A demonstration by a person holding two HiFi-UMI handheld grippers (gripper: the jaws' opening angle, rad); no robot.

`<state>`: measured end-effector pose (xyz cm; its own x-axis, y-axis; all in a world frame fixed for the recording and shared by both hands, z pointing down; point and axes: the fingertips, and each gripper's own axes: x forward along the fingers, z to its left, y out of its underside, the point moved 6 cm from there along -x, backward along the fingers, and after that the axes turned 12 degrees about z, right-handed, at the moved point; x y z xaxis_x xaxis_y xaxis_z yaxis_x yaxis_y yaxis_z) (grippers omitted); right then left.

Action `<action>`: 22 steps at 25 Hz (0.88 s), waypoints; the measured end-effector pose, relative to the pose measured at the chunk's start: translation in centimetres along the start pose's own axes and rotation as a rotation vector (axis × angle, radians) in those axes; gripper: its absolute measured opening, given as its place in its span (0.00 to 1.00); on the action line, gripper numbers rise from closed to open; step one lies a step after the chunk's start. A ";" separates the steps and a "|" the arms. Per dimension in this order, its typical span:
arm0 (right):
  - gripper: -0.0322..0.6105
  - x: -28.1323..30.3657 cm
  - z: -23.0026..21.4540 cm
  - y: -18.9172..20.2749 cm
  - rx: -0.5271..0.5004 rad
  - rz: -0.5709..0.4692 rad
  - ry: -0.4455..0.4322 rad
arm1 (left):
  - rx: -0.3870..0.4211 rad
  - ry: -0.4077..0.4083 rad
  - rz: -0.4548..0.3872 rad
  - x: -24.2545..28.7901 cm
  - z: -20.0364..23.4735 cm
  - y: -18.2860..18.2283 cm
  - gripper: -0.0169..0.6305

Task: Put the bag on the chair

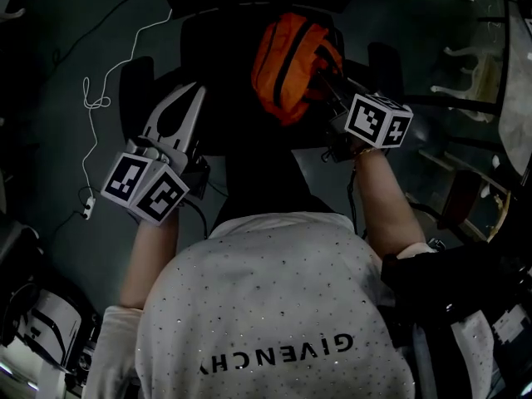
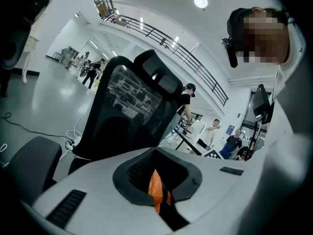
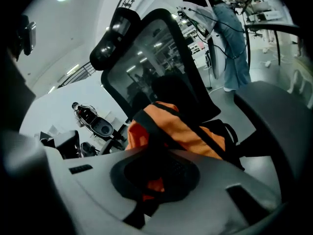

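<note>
An orange bag [image 1: 287,61] with black straps sits over the seat of a black office chair [image 1: 220,127], up against its mesh backrest [image 3: 156,67]. My right gripper [image 1: 322,77] is shut on the bag's orange fabric [image 3: 181,126], which bunches between its jaws. My left gripper [image 1: 195,94] hovers over the seat's left side, apart from the bag, jaws together. In the left gripper view the chair back [image 2: 129,111] stands ahead. An orange sliver shows in the gap of the left gripper [image 2: 156,180]; what it is, I cannot tell.
A white cable [image 1: 91,98] and a plug strip [image 1: 86,210] lie on the floor left of the chair. Armrests [image 1: 137,90] [image 1: 386,65] flank the seat. Dark equipment [image 1: 465,198] stands at the right. People [image 2: 186,99] and desks are in the background.
</note>
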<state>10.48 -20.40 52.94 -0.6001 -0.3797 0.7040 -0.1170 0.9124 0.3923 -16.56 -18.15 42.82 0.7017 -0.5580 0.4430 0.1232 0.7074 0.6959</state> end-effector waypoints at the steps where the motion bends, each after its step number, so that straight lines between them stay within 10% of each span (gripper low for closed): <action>1: 0.05 0.1 -0.3 0.2 0.009 0.007 0.009 | 0.000 0.003 0.011 0.2 0.0 0.2 0.03; 22: 0.06 -2.1 -5.6 4.9 0.056 0.075 0.044 | 0.009 -0.044 0.011 2.6 -4.9 3.3 0.03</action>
<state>15.56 -16.00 56.69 -0.5736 -0.3148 0.7562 -0.1174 0.9452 0.3045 -10.91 -15.13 43.49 0.6712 -0.5692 0.4749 0.1097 0.7098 0.6958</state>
